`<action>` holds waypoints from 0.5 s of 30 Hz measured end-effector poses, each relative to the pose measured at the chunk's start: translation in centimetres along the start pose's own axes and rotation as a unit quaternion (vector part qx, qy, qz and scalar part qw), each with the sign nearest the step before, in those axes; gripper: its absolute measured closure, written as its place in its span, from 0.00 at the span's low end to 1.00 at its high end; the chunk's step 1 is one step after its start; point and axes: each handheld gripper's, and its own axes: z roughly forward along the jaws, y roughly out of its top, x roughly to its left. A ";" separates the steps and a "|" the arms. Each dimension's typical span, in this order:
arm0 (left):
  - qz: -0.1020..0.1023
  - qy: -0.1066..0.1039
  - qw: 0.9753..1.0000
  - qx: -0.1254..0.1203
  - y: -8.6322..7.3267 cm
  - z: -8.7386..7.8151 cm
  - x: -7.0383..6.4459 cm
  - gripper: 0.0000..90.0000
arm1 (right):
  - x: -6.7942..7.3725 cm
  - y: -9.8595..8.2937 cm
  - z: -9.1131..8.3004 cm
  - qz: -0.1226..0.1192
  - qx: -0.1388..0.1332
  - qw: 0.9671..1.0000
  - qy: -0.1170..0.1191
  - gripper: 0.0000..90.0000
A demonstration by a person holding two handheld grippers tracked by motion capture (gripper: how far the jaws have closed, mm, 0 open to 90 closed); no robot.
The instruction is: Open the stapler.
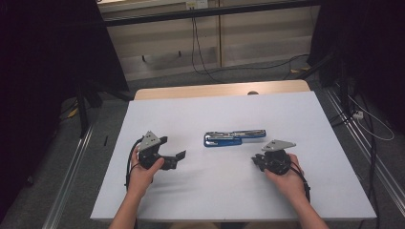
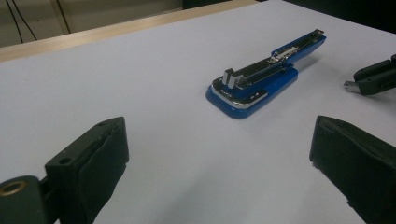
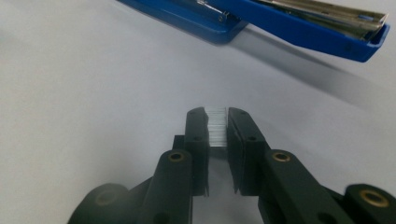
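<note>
A blue stapler (image 1: 234, 137) (image 2: 261, 77) (image 3: 299, 23) lies on the white table top (image 1: 215, 195), swung open flat with its metal staple channel facing up. My left gripper (image 1: 174, 147) (image 2: 219, 140) is open, its jaws wide apart and empty, pointing at the stapler from the left. To the stapler's right and a bit nearer the person, my right gripper (image 1: 255, 160) (image 3: 216, 112) is shut on a short silvery strip of staples (image 3: 216, 128). In the left gripper view, the right gripper (image 2: 373, 77) shows at the right edge with the metal strip at its tip.
The white sheet covers a wooden table whose bare edge (image 1: 215, 89) shows at the back. Cables (image 1: 200, 57) run over the grey floor beyond it. Metal rails (image 1: 367, 157) flank the table on both sides.
</note>
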 end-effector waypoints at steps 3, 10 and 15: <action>0.000 0.002 1.000 0.000 0.0 -0.2 0.1 0.05 | -0.2 0.2 -0.1 -0.002 -0.001 1.000 0.006 0.89; -0.003 0.003 1.000 -0.002 -0.1 -0.3 0.2 0.05 | -0.7 0.6 -0.1 -0.002 0.001 1.000 0.027 0.89; -0.003 0.003 1.000 0.000 -0.1 -0.3 0.2 0.05 | -0.8 1.2 -0.3 -0.023 0.005 0.999 0.027 0.89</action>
